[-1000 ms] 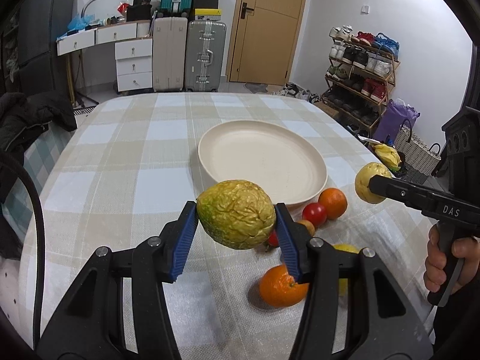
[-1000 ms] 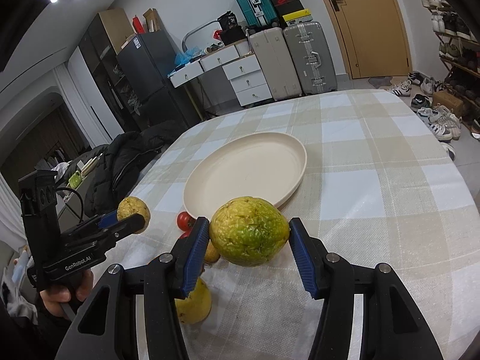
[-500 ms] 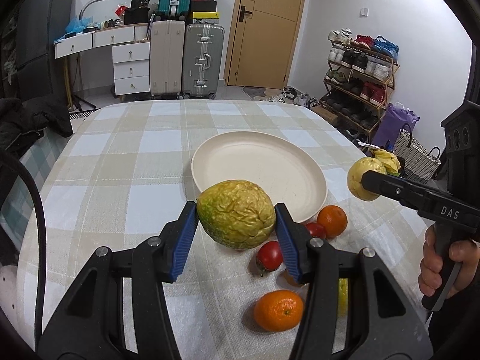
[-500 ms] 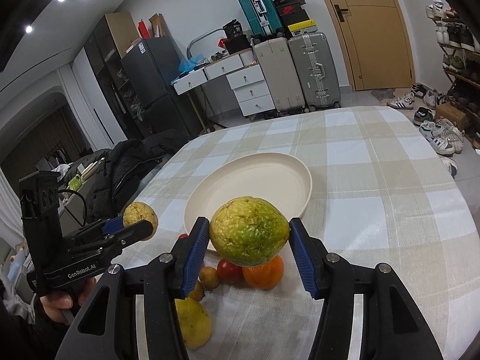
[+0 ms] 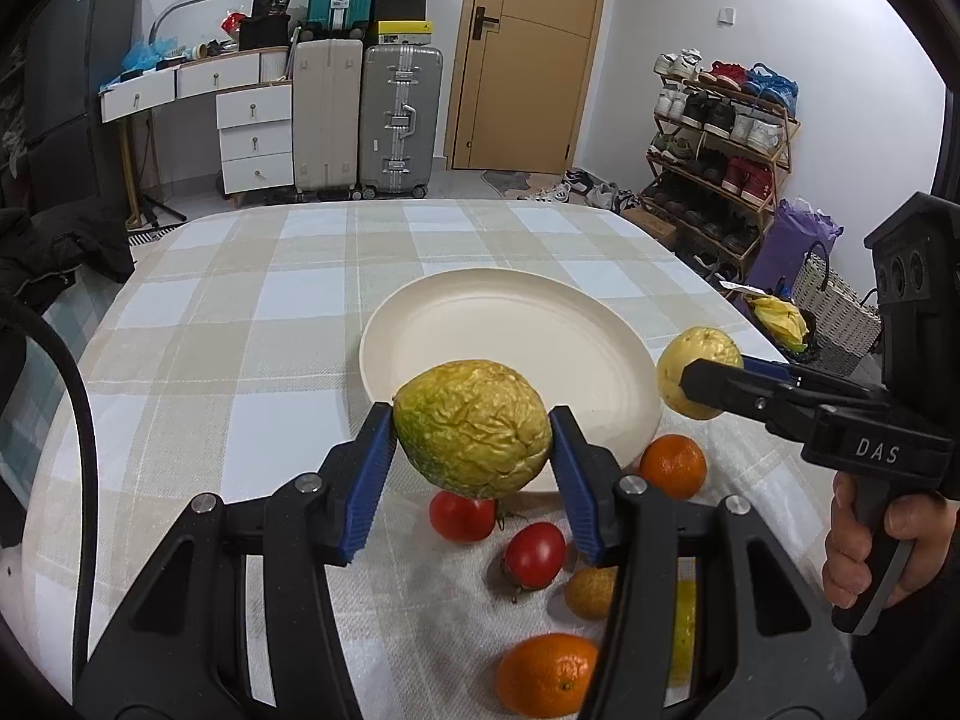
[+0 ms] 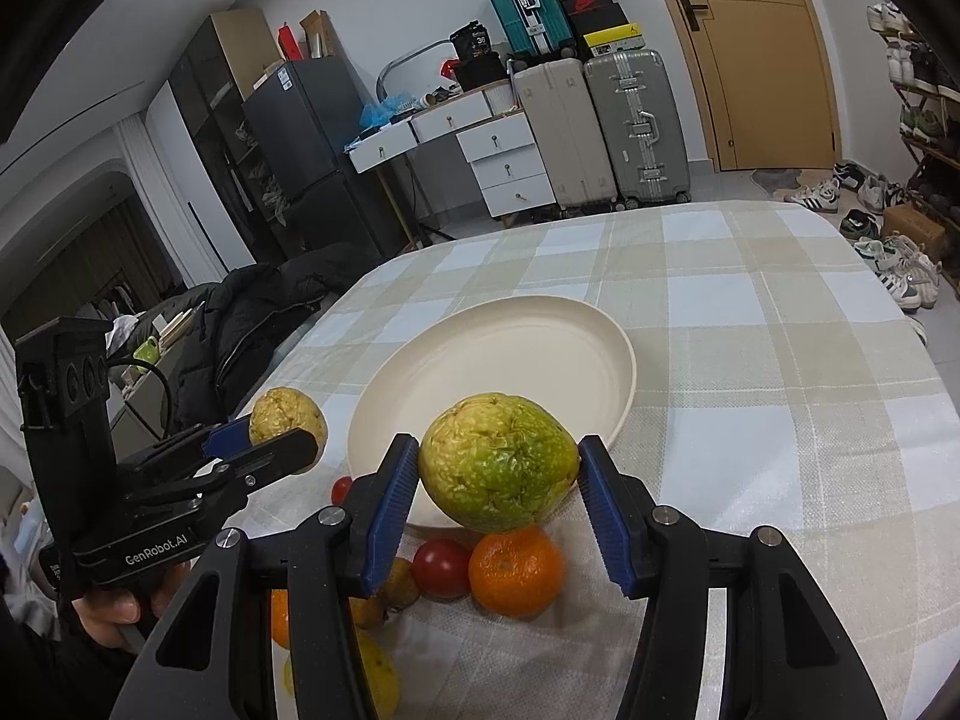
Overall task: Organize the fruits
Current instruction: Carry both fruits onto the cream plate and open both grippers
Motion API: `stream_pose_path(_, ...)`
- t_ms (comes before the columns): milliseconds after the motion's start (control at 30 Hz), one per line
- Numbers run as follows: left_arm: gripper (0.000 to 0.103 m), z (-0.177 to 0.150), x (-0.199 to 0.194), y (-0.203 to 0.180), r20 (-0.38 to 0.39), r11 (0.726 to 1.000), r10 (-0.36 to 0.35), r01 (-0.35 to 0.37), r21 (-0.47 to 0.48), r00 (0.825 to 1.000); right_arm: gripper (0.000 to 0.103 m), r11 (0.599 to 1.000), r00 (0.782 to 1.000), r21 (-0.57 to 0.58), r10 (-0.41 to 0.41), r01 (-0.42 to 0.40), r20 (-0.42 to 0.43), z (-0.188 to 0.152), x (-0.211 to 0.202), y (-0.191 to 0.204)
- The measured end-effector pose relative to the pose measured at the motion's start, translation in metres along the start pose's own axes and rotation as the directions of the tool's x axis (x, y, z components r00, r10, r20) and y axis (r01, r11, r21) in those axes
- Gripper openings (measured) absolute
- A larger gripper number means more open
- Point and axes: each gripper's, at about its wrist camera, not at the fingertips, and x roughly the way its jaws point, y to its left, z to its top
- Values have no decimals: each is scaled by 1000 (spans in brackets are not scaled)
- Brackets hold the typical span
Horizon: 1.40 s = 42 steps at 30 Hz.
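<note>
Left wrist view: checked tablecloth [image 5: 198, 324], suitcases [image 5: 366, 114] behind; each hand-held gripper [image 5: 474, 438] [image 6: 498, 468] clamps a wrinkled fruit [image 5: 474, 426].

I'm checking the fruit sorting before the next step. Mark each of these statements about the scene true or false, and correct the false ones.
1. The cream plate already holds fruit. False: it is bare.
2. The left gripper clamps a wrinkled yellow-green fruit. True.
3. The right gripper is empty. False: it grips a greener wrinkled fruit.
4. Two red tomatoes lie on the checked tablecloth near the plate. True.
5. The orange sits on the plate. False: it rests on the cloth beside the rim.
</note>
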Motion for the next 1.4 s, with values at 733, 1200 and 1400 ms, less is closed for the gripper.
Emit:
stream_pose_path(733, 49, 15, 71, -2, -61, 999, 25, -23, 33, 998, 55, 1000, 998, -13, -2, 2, -57, 11, 40, -4)
stream_pose_path(1200, 49, 10, 79, 4, -79, 999, 49, -47, 27, 996, 56, 1000, 997, -11, -17, 16, -73, 6, 44, -3)
stream_pose_path(1400, 65, 8, 68, 4, -62, 997, 64, -62, 38, 996, 59, 998, 997, -23, -53, 52, -51, 6, 33, -3)
